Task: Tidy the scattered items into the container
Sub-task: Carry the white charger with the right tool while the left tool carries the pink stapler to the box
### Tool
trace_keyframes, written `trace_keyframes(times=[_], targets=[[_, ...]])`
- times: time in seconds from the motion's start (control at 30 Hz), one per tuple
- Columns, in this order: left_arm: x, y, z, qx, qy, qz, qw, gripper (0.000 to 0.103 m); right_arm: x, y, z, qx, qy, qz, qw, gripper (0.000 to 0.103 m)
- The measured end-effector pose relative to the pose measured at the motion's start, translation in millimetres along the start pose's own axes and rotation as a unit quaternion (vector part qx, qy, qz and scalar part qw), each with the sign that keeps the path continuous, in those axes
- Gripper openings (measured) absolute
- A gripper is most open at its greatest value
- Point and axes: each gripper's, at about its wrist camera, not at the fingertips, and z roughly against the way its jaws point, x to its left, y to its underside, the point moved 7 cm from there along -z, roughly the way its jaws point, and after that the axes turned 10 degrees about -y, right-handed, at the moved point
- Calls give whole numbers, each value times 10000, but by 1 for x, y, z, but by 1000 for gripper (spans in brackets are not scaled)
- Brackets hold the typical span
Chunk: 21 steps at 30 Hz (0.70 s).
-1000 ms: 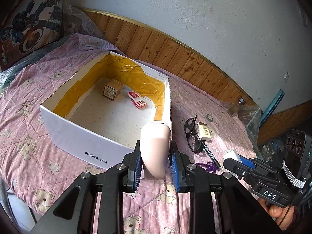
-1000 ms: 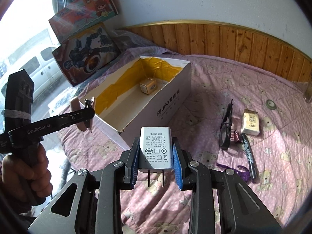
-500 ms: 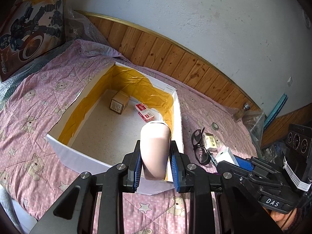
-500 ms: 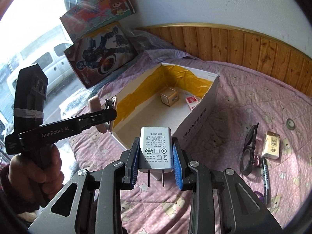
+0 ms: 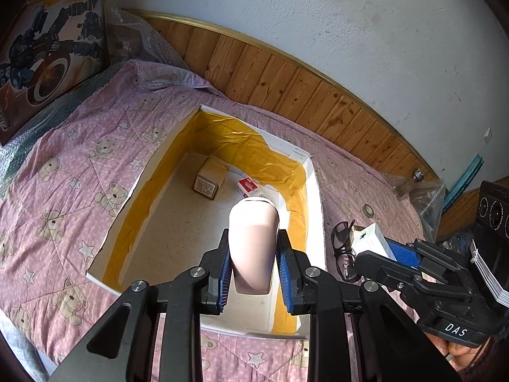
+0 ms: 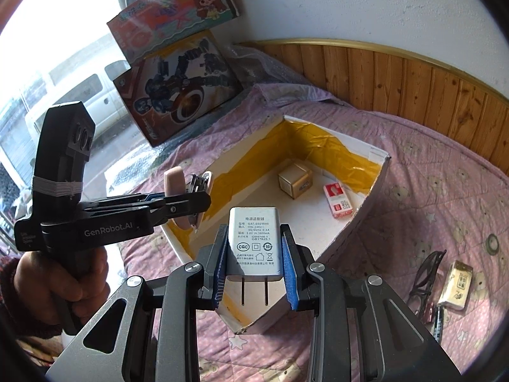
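Note:
A white cardboard box [image 5: 315, 210] lined with yellow tape lies open on the pink quilt. Inside it are a small tan carton [image 5: 208, 180] and a red-and-white packet [image 5: 249, 186]. My left gripper [image 5: 253, 248] is shut on a pale pink stapler [image 5: 253, 232] and hovers over the box's near end. My right gripper [image 6: 254, 254] is shut on a grey-white power adapter [image 6: 254, 235], prongs toward the camera, above the box's near corner [image 6: 241, 328]. The right wrist view also shows the left gripper [image 6: 191, 197], the tan carton [image 6: 294, 183] and the packet [image 6: 338, 199].
On the quilt right of the box lie black glasses [image 6: 428, 270], a yellowish packet [image 6: 458, 281], a dark pen [image 6: 439, 321] and a tape ring [image 6: 493, 242]. Toy boxes [image 6: 178, 86] lean at the far left. A wood-panelled wall [image 5: 286, 86] runs behind the bed.
Both grippers have moved forward with their loads. The left one has gone from before the box's front wall to over its inside, and the right one has come up to the box's near corner.

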Motion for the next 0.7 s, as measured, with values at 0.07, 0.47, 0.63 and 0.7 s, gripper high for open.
trace_keyframes(times=[0.07, 0.47, 0.63, 0.7], targets=[[4, -5, -6, 111, -24, 9, 9999, 27, -5, -6, -6, 64, -23, -18, 10000, 32], [16, -20, -41, 906, -126, 58, 9958, 27, -31, -35, -48, 658, -355, -392, 9964, 32], [17, -19, -51, 1144, -241, -69, 9931, 27, -37, -45, -69, 953, -403, -498, 9934, 32], [18, -18, -55, 1222, -291, -116, 9920, 27, -39, -48, -79, 1059, -398, -547, 9921, 32]])
